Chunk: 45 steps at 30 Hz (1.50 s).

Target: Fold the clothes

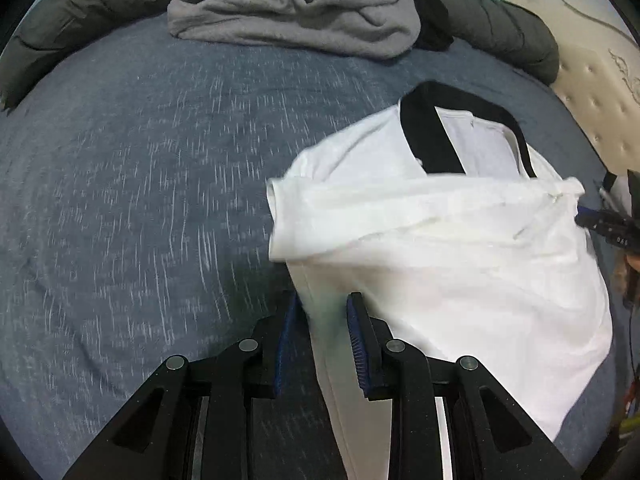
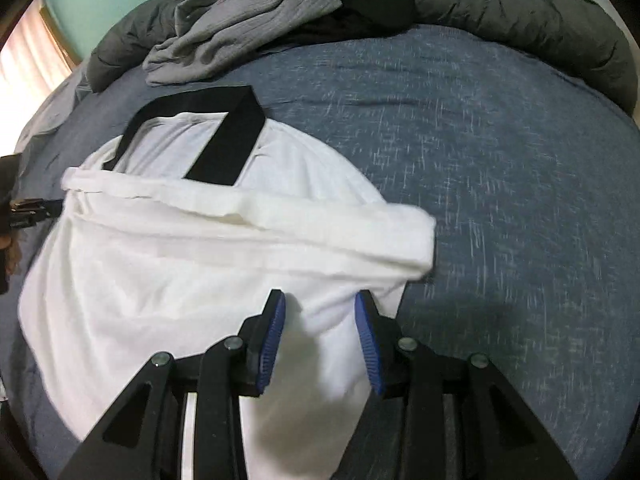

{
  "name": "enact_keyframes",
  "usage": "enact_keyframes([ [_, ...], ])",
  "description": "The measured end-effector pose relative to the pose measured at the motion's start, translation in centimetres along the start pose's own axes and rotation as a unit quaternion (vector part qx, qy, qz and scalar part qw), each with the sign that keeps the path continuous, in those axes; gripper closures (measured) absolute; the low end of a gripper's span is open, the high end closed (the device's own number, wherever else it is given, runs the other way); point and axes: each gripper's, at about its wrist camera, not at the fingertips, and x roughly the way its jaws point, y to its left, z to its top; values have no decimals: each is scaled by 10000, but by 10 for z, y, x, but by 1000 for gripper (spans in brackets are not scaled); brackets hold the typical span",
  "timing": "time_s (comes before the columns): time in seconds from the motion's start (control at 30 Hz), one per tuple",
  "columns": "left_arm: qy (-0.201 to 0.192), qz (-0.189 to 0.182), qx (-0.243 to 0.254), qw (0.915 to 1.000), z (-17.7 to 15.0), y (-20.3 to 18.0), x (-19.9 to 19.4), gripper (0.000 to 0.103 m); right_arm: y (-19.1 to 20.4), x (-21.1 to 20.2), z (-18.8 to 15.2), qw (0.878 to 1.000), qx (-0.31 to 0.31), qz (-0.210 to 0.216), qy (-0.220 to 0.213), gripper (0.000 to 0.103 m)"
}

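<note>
The left gripper (image 1: 320, 320) is hovering over the near edge of the blue bedspread (image 1: 140, 200), its jaws standing narrowly apart with the white shirt's (image 1: 440, 260) side hem running between the pads; whether they are pinching it I cannot tell. The shirt, with its black collar (image 1: 424, 132), is lying partly folded on the bed, one sleeve (image 2: 280, 216) crossing its front. The right gripper (image 2: 320, 320) is sitting above the shirt's lower part, jaws wide. A grey garment (image 1: 300, 12) is lying crumpled at the far edge.

Soft indoor light, motion blur, fisheye-bent edges; window glare perhaps left.
</note>
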Motion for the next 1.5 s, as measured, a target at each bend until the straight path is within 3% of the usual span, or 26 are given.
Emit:
enact_keyframes([
  [0.27,-322,154,-220,9991,26,14,8,75,-6,14,27,9984,100,-321,-459,67],
  [0.53,-473,208,-485,9975,48,26,19,75,-13,20,47,9964,84,-635,-548,67],
  [0.83,-596,249,-547,9964,45,24,21,73,-15,10,39,9952,37,-641,-742,67],
  [1.07,-622,309,-619,9957,46,28,13,66,-13,-2,36,9939,-145,-771,-776,67],
  [1.2,-631,332,-634,9954,49,29,9,64,-22,-18,35,9931,48,-511,-1052,66],
  [1.33,-662,279,-693,9950,50,33,3,64,-49,-38,33,9880,601,-229,-1401,57],
  [1.43,-661,262,-649,9954,50,34,1,62,-65,-41,29,9869,844,-107,-1373,56],
  [1.5,-640,216,-613,9958,51,34,2,61,-68,-32,26,9907,798,-4,-1104,56],
])
